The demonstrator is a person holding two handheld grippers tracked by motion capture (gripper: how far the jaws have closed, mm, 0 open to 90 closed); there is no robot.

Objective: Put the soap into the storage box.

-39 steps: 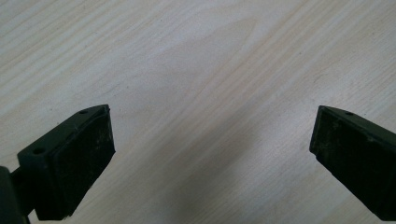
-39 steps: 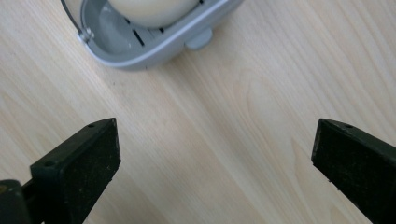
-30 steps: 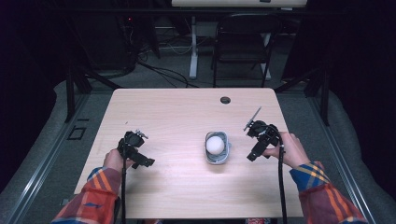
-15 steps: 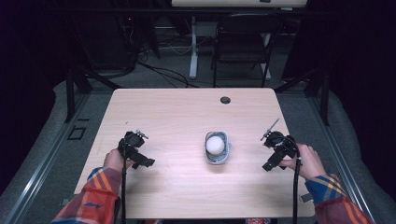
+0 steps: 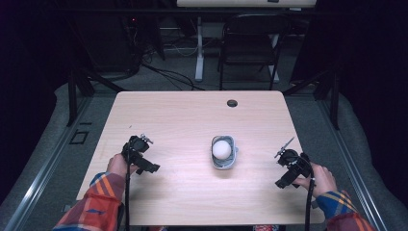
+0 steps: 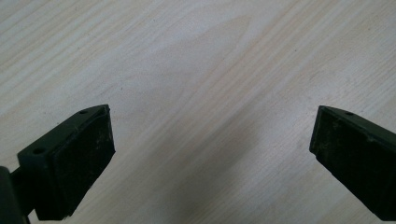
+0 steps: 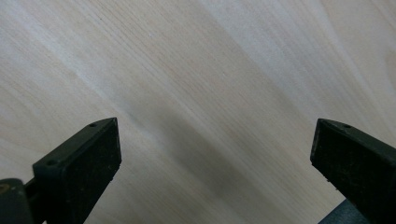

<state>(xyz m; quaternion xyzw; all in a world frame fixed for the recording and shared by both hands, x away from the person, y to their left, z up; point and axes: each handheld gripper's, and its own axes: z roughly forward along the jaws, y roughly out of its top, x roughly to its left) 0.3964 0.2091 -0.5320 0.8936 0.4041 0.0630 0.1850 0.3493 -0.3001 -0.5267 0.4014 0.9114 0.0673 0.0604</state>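
- Two tongs rest at opposite sides of a light wooden surface [image 5: 183, 120], each held in one hand of a person in plaid sleeves.
- Left tongs [image 5: 139, 154]: positioned near the left edge of the surface, well apart from the central items. In the left gripper view the left tongs [image 6: 210, 154] stand wide, with bare wood grain between the two black jaws and nothing held.
- Right tongs [image 5: 288, 166]: positioned near the right edge of the surface. In the right gripper view the right tongs [image 7: 215, 158] also stand wide over bare wood, holding nothing.
- A small grey container [image 5: 224, 161] sits at the centre of the surface, between the two tongs.
- A white egg-shaped object [image 5: 221, 149] lies inside the container.
- A dark round port [image 5: 232, 103] is set in the surface near its far edge.
- A black folding chair [image 5: 248, 48] stands on the floor beyond the surface.
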